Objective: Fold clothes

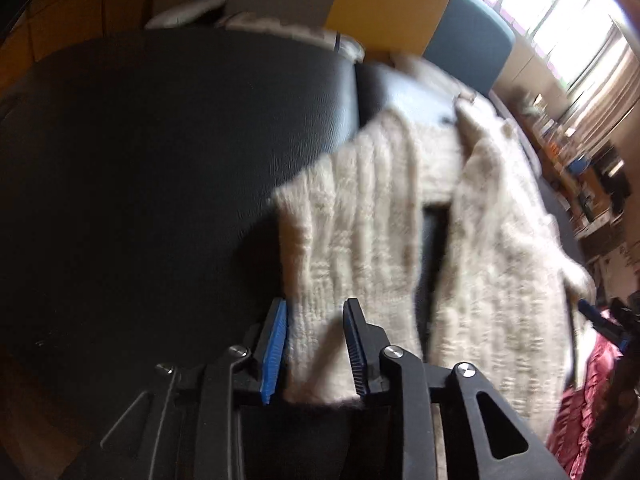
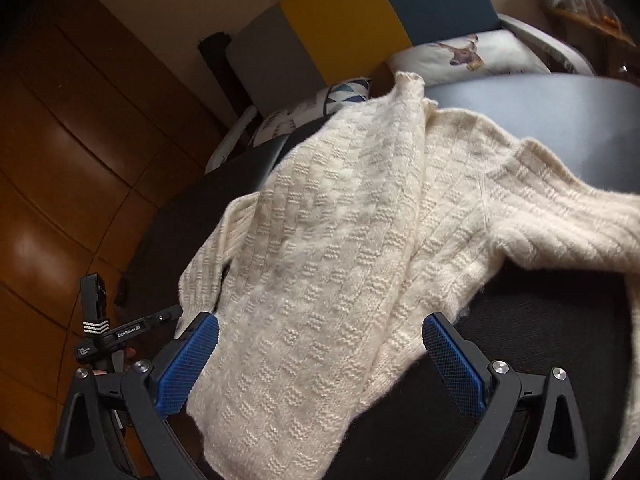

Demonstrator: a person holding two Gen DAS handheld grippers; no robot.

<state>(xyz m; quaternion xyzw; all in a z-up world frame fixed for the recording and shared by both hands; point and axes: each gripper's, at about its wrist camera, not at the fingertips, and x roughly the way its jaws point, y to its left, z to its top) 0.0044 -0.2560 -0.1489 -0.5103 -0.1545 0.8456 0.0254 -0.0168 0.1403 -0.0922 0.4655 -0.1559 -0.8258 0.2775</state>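
A cream knitted sweater (image 2: 340,248) lies rumpled on a black table (image 2: 540,340), one part folded over the body. In the left wrist view the sweater (image 1: 360,208) hangs from my left gripper (image 1: 316,320), whose blue pads are shut on a ribbed edge of it, above the black table (image 1: 160,160). My right gripper (image 2: 320,344) is open, its blue pads wide apart on either side of the folded knit, which lies between them. The other gripper (image 2: 96,332) shows at the left edge of the right wrist view.
A sofa with grey, yellow and teal cushions (image 2: 352,24) and patterned pillows (image 2: 472,56) stands behind the table. Wooden floor (image 2: 60,160) lies to the left. A red garment (image 1: 584,400) and cluttered shelves (image 1: 580,168) are at the right of the left wrist view.
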